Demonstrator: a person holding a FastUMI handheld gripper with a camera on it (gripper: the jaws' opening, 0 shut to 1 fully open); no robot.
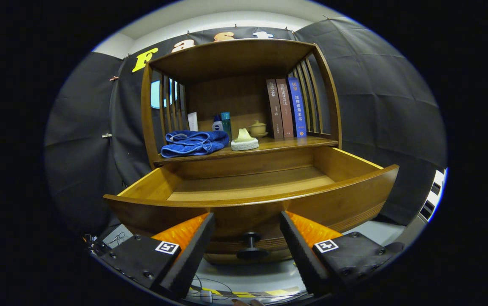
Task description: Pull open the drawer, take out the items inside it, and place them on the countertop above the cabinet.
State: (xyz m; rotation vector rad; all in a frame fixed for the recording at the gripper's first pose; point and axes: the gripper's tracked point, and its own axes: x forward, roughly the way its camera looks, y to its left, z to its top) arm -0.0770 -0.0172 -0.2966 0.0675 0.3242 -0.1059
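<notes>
Drawer (250,187) stands pulled out of the cabinet, just ahead of the fingers; its inside shows bare wood. Its dark knob (250,245) sits between the fingertips, untouched. Gripper (247,223) fingers spread apart, holding nothing. On the countertop (286,144), at 12 o'clock beyond the drawer: folded blue towel (194,143), pale sponge (244,140), lidded cup (257,128), three upright books (286,108).

Staged home corner in a recording booth: brown wooden shelf cabinet (244,106) with upright books (286,108), folded blue towel (194,143), toiletry bottles (222,123), backed by draped black cloth wall (380,93).
</notes>
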